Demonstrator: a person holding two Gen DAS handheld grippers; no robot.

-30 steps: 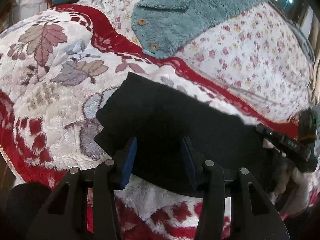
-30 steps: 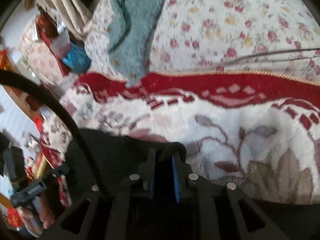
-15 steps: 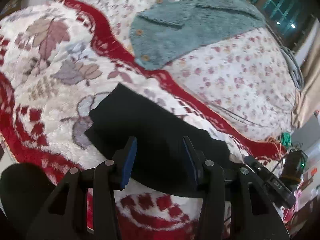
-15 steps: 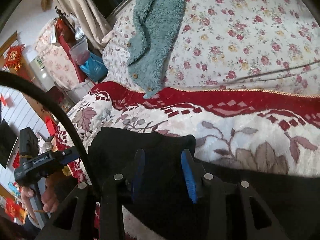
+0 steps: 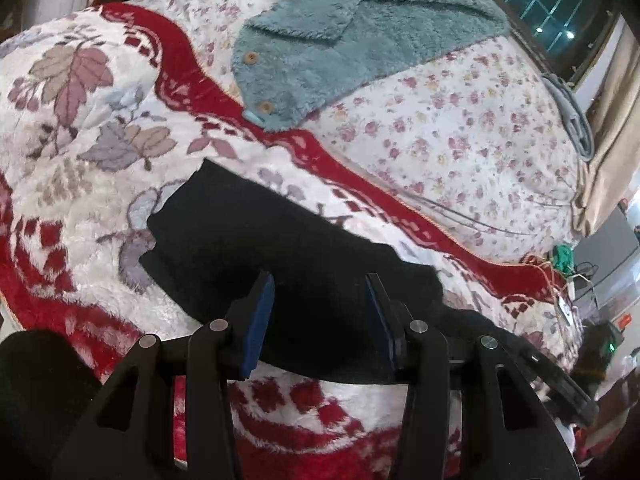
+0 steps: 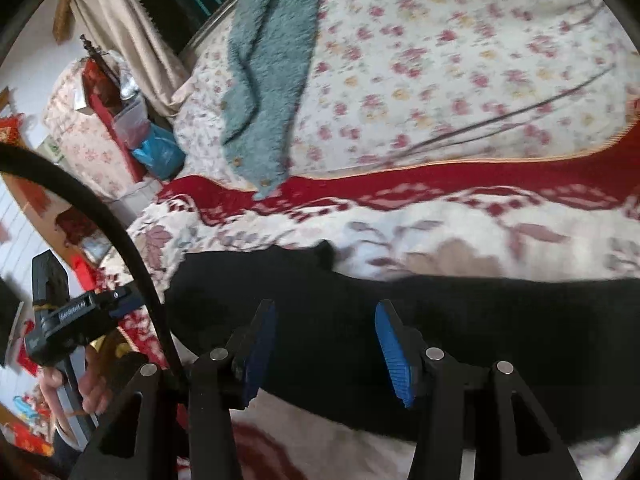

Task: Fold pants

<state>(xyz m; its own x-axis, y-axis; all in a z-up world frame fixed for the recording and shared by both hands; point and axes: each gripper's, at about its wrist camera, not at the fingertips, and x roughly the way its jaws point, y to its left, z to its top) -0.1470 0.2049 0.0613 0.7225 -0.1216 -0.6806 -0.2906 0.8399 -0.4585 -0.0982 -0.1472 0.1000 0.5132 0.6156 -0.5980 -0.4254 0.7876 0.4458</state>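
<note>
Black pants [image 5: 280, 248] lie folded in a long band on the red and white leaf-pattern blanket [image 5: 72, 152]. My left gripper [image 5: 320, 284] hovers open over the band's near edge, with nothing pinched between its blue pads. My right gripper [image 6: 326, 308] hangs over the black pants [image 6: 440, 320]; its jaws are opening and its pads [image 6: 394, 344] touch no cloth. In each wrist view the other gripper shows at the edge: the right gripper [image 5: 560, 376] at the pants' right end, the left gripper [image 6: 80, 312] at the left, held by a hand [image 6: 92, 392].
A teal fleece jacket [image 5: 340, 48] with wooden buttons lies on the flowered quilt [image 5: 460, 132] beyond the blanket. Thin cables [image 5: 480, 220] cross the quilt. A curtain [image 5: 612, 128] and a window are at the far right. A blue bag [image 6: 160, 152] and boxes stand past the bed's left side.
The right gripper went from nearly shut on black cloth to open and drew back to the right, so more of the pants shows. The left gripper rose a little and stayed open.
</note>
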